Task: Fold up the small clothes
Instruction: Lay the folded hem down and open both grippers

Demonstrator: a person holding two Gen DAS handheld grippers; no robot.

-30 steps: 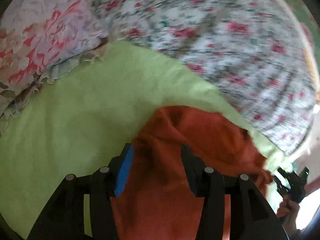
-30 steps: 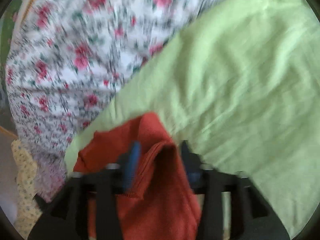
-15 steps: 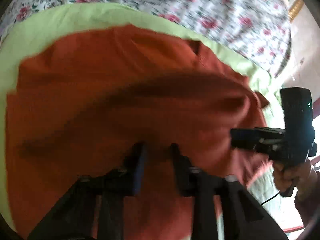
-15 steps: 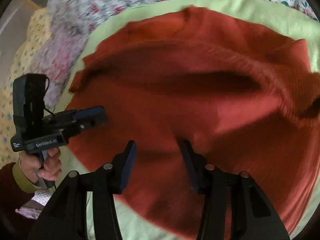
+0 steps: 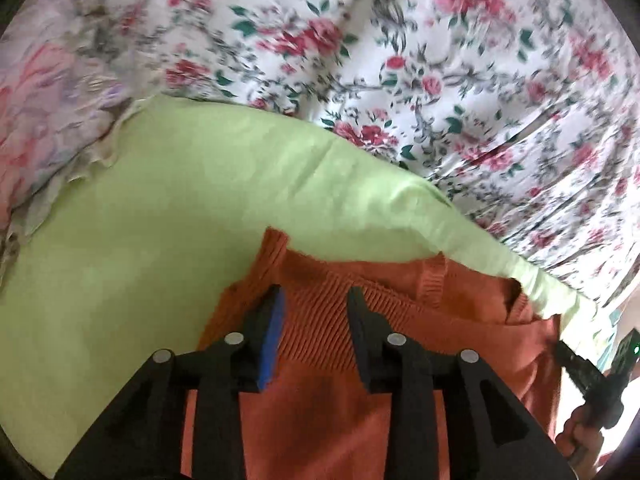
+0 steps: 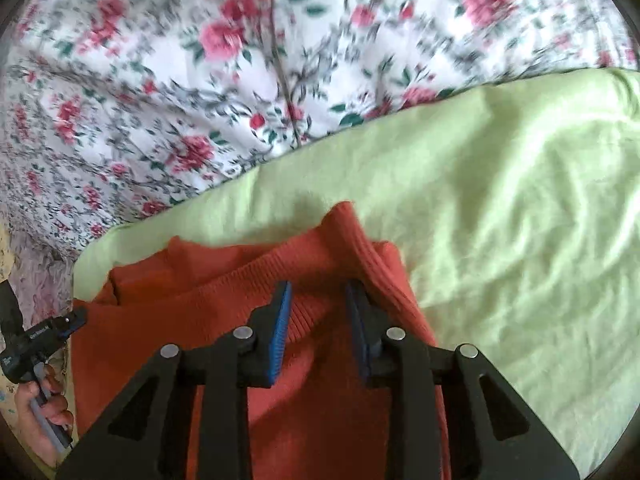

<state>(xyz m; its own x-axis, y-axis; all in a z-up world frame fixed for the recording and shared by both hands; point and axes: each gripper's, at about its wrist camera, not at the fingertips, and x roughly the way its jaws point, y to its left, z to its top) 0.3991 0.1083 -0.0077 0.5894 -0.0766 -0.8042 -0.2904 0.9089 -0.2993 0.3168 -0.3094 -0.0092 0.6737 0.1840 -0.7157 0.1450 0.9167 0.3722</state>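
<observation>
The left gripper's (image 5: 316, 300) fingers (image 5: 272, 332) were opening, a ribbed fold of the orange sweater (image 5: 400, 400) between them, the pads not pressing it. The right gripper's (image 6: 318, 292) fingers (image 6: 280, 320) were closing around the sweater's ribbed edge, not yet pinching. The sweater lay on a green cloth (image 5: 160, 240) over the floral bedsheet (image 5: 440, 80).

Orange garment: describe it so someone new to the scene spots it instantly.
On the floral bedsheet lies a plain lime-green cloth. On its near side sits the orange garment, a rust-orange knit with a ribbed band. It is the only dark, solid-coloured, ribbed fabric there.
</observation>
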